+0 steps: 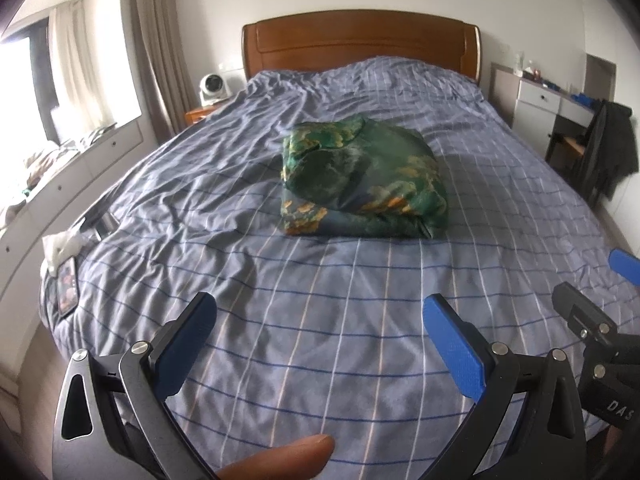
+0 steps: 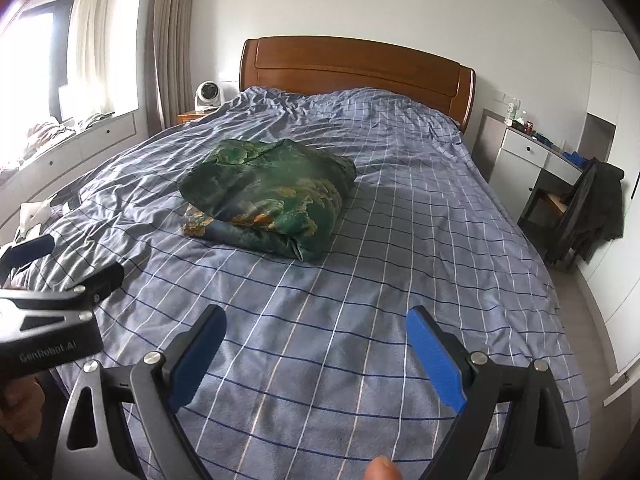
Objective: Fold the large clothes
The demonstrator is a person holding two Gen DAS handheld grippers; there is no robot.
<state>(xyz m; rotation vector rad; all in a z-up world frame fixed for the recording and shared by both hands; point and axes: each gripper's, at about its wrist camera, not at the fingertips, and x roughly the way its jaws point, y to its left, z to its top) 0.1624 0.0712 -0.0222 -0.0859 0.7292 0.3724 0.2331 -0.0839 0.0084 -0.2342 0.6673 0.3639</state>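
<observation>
The left gripper [image 1: 320, 312] hangs over the near end of the bed with its blue-padded jaws spread wide and nothing between them. Left of it, a dark phone [image 1: 67, 286] lies at the edge of the blue checked bedcover [image 1: 320, 360]. Mid-bed sits the folded green garment with gold floral print [image 1: 362, 182], well apart from both claws. The right gripper [image 2: 316, 322] is likewise spread wide and empty.
</observation>
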